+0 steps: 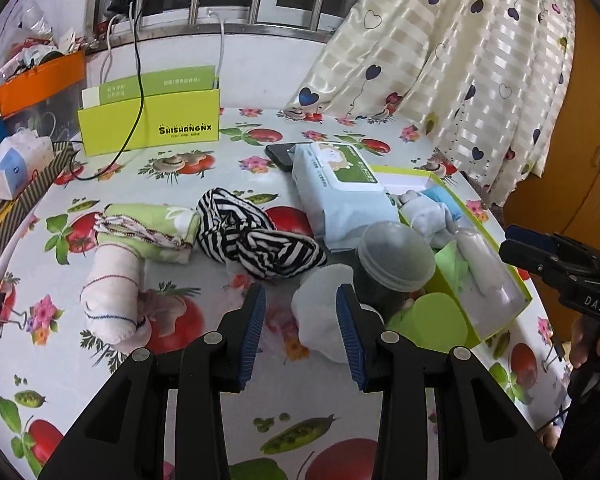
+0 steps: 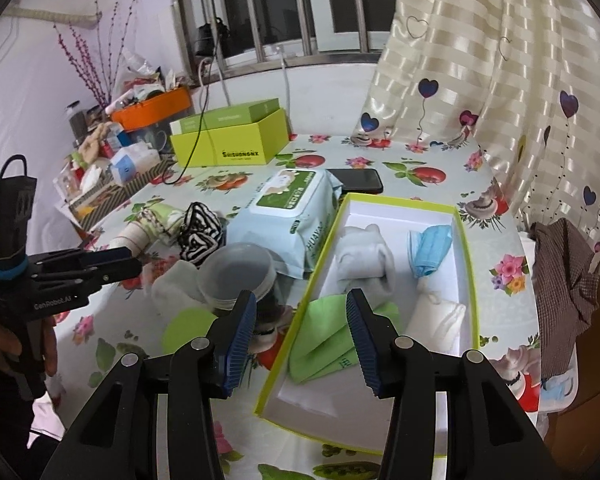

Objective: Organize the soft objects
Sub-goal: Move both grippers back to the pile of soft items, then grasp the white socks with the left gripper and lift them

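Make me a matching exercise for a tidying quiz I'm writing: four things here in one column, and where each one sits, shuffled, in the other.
1. blue face mask
2. striped cloth
3. phone
4. green cloth

A. on the tablecloth, beside the rolled towel
B. far end of the open box
C. near end of the open box
D. on the table beyond the wet wipes pack

Pairs: 1-B, 2-A, 3-D, 4-C

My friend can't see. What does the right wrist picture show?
The open right gripper hovers over a lime-edged white cardboard box holding a green folded cloth, white rolled socks and a blue face mask. Beside the box lies a pale blue wet-wipes pack.
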